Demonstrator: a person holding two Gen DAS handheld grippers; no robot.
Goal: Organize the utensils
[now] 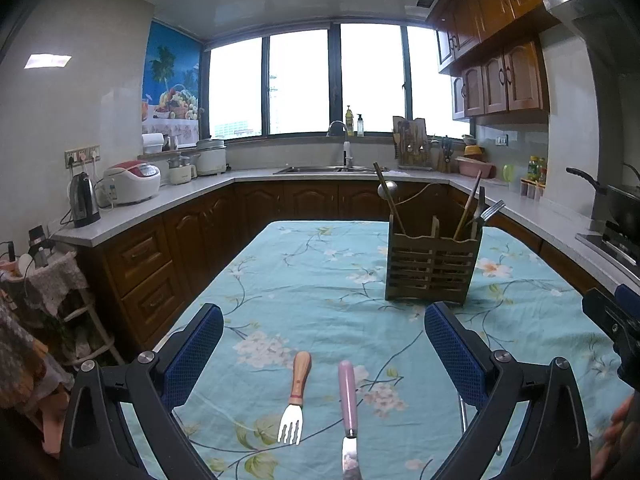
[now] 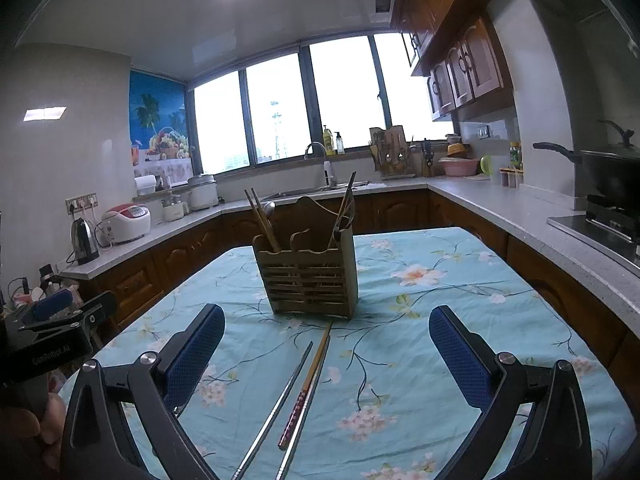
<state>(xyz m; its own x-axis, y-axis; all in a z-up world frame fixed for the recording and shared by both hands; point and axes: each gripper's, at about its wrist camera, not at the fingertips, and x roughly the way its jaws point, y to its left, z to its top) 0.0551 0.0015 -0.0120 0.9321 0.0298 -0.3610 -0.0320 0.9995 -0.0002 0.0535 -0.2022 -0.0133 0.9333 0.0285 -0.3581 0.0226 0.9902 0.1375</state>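
A wooden utensil holder point(image 1: 432, 266) point(image 2: 310, 276) stands on the floral tablecloth, with chopsticks, a ladle and forks sticking out of it. In the left wrist view a fork point(image 1: 295, 400) with a wooden handle and a knife point(image 1: 348, 408) with a pink handle lie between the fingers of my open left gripper point(image 1: 324, 352). In the right wrist view two metal chopsticks point(image 2: 280, 404) and a wooden chopstick point(image 2: 310, 380) with a red patterned end lie under my open right gripper point(image 2: 326, 350). Neither gripper holds anything.
The table point(image 2: 460, 300) carries a light blue cloth. Kitchen counters point(image 1: 168, 196) run around it, with a kettle point(image 1: 83, 200), rice cookers and a sink point(image 1: 320, 169). A stove with a wok point(image 2: 608, 176) is at the right. A cluttered rack point(image 1: 52, 280) stands at the left.
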